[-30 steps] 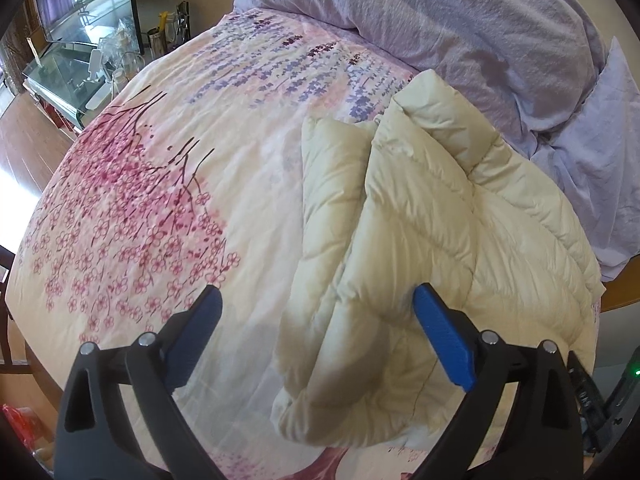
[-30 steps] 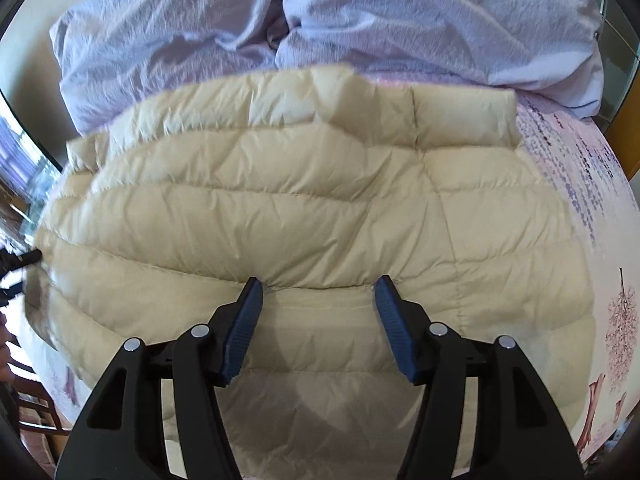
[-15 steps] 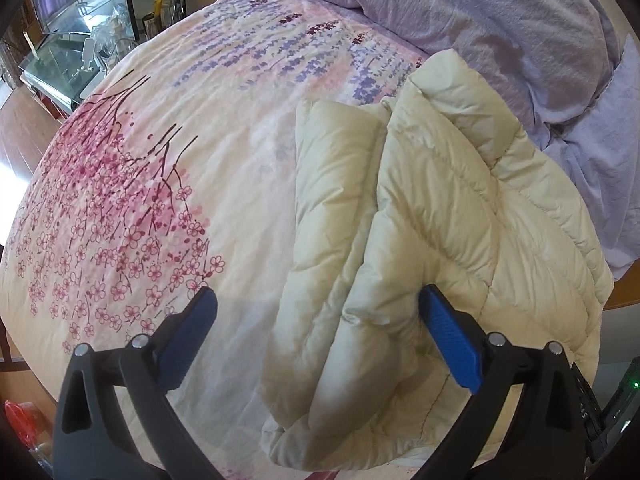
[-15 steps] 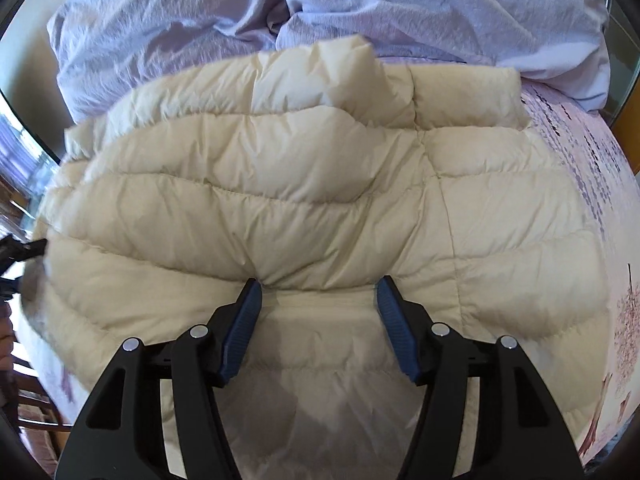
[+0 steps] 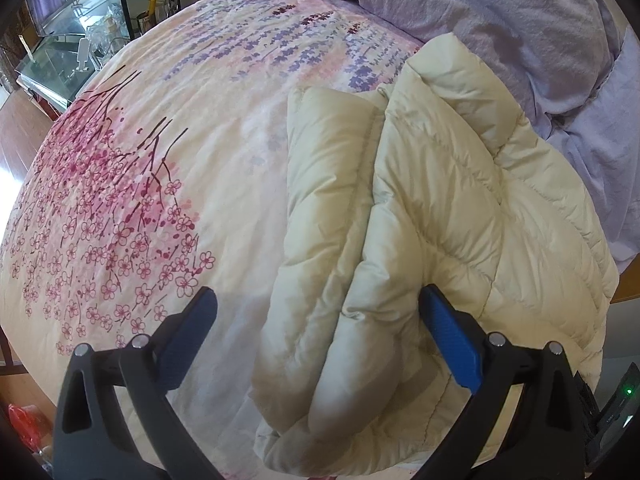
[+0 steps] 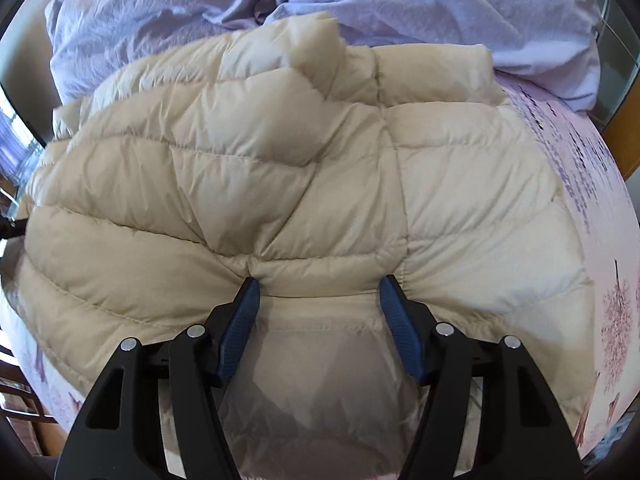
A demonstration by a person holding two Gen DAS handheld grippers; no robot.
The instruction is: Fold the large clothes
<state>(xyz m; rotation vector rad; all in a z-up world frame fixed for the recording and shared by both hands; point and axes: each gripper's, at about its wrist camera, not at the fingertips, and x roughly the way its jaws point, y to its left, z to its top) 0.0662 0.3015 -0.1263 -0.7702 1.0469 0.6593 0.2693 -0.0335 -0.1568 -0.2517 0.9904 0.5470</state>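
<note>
The cream puffer jacket [image 6: 304, 184] lies folded on the floral bedspread [image 5: 224, 128]; left gripper [image 5: 316, 320] spread wide over its edge; right gripper [image 6: 320, 300], jaws apart, presses its tips into the quilting.

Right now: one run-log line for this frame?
stage: folding | item: cream puffer jacket on floral bedspread | left gripper: open, over folded edge | right gripper: open, pressing into jacket

Bright, soft daylight — strong fisheye bending and dark corners, faint shadows beneath each tool.

A floral bedspread [image 5: 200, 152] covers the bed; lilac bedding [image 5: 500, 12] behind; glass cabinet [image 5: 60, 64] on wooden floor [image 5: 16, 136].
</note>
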